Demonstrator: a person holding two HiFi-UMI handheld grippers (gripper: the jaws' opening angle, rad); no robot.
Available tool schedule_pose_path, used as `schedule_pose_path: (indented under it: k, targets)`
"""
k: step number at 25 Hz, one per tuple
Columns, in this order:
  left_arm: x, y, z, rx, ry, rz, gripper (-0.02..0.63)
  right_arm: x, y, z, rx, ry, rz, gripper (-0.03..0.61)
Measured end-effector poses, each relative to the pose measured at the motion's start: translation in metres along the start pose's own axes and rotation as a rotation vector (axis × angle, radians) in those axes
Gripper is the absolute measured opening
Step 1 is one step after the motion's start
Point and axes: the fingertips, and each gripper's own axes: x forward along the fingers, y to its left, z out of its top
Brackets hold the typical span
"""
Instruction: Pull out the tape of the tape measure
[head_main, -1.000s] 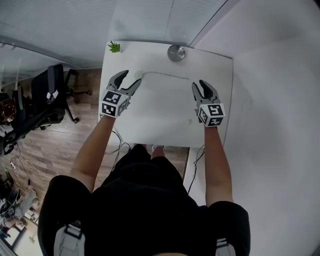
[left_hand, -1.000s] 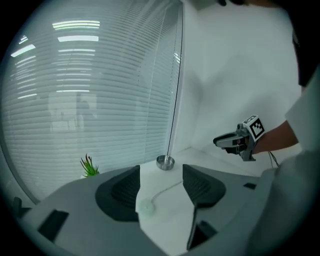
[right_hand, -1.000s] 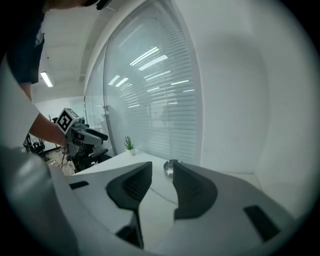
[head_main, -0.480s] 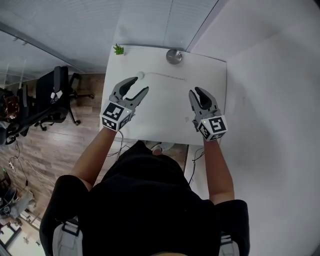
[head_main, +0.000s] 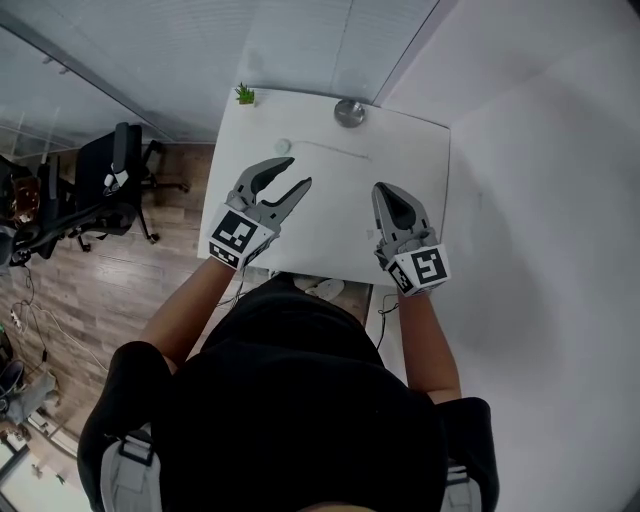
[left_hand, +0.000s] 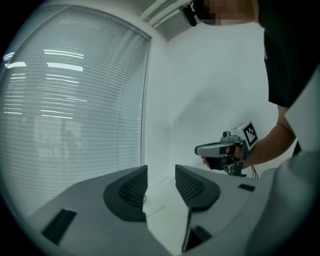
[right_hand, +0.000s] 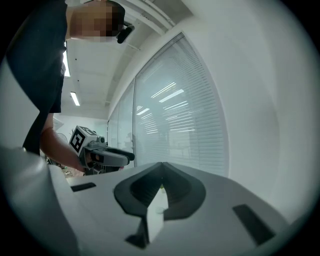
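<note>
Here the left gripper (head_main: 298, 172), centre-left, has empty jaws apart, just now closing; the right gripper (head_main: 386, 192) has just closed its jaws together, empty, above the white table (head_main: 335, 215).

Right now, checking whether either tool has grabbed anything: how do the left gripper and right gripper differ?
The left gripper has jaws apart, having just been closing; the right gripper has them shut. The left gripper angles inward; the right gripper points nearly straight ahead. Both are empty, above the white table.
</note>
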Motion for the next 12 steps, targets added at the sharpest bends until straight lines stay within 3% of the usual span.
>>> schedule_pose_path:
  k: [12]
  targets:
    - [-0.014,-0.029,0.024,-0.007,-0.072,0.006,0.101,-0.012,0.026,0.028,-0.020,-0.034,0.062,0.002]
